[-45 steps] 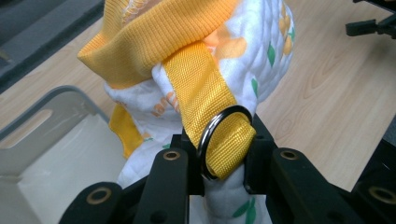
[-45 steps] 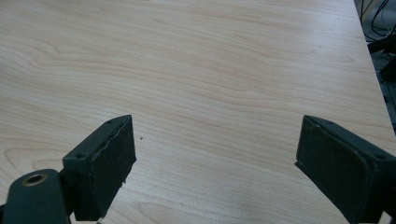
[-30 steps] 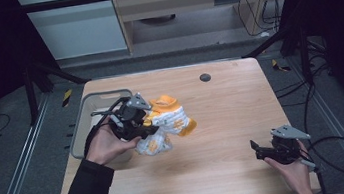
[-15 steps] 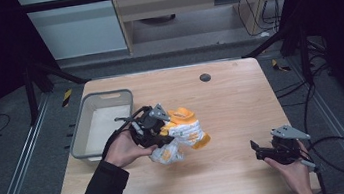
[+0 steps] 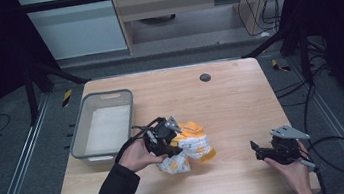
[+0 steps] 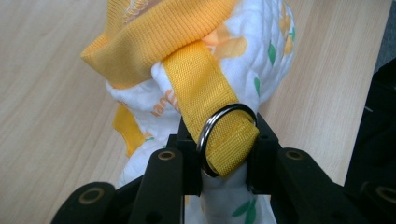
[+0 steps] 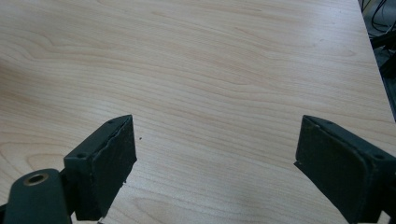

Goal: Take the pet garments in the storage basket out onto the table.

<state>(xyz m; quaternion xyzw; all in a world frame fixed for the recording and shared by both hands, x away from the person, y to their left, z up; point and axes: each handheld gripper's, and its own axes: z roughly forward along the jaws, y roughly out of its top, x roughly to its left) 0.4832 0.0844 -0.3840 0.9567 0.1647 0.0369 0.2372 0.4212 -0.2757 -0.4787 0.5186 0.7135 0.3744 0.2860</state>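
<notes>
A bundle of white quilted cloth with orange print and yellow trim (image 5: 193,147) hangs from my left gripper (image 5: 174,144) just above the table's front middle. In the left gripper view the jaws are shut on a yellow webbing strap (image 6: 205,88) with a metal ring (image 6: 223,122), and the white cloth (image 6: 261,51) hangs beyond it. My right gripper (image 5: 260,152) rests near the front right corner, open, with only bare wood (image 7: 215,93) between its fingers (image 7: 109,163).
A grey plastic bin (image 5: 105,127) stands at the table's left side, with nothing in it that I can see. A small dark round spot (image 5: 205,77) marks the wooden table (image 5: 231,104) at the back. Cables lie on the floor to the right.
My left gripper has carried the cloth bundle rightward and toward the front, away from the grey bin. The right gripper has stayed put.
</notes>
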